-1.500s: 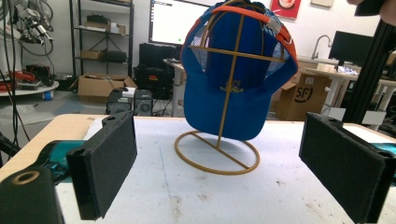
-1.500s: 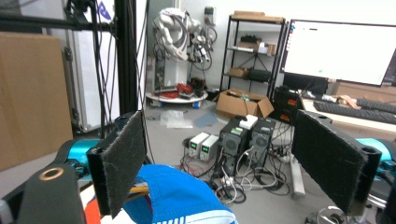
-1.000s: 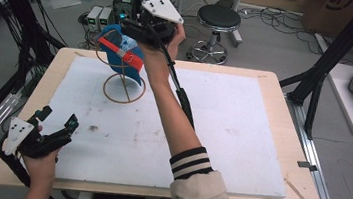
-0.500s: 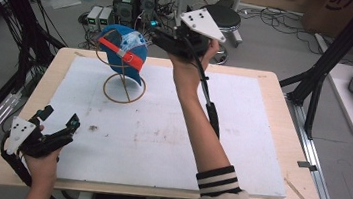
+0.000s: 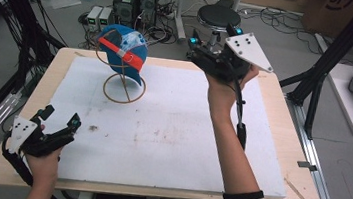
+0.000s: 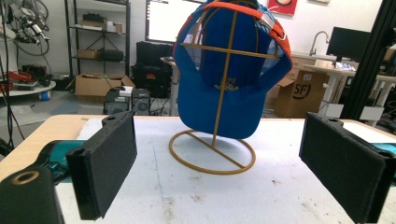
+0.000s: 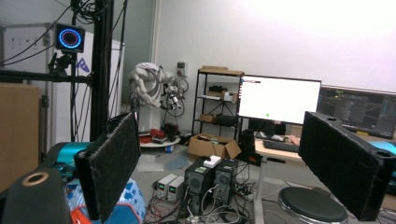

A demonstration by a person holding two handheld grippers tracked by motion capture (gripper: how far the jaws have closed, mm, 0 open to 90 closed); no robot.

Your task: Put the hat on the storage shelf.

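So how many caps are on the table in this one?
1: a blue mesh-backed baseball cap with an orange strap sits on the gold wire stand at the white board's far left. Nothing suggests a hidden second.

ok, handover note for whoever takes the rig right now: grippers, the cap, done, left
Left gripper: open, empty, low at the near left table corner, aimed at the cap.
Right gripper: open, empty, raised over the far table edge, right of the cap.
Blue cap: hangs on the gold wire stand, far left of the white board.
Done: cap on the stand.
Left: probably nothing but parking the right gripper.
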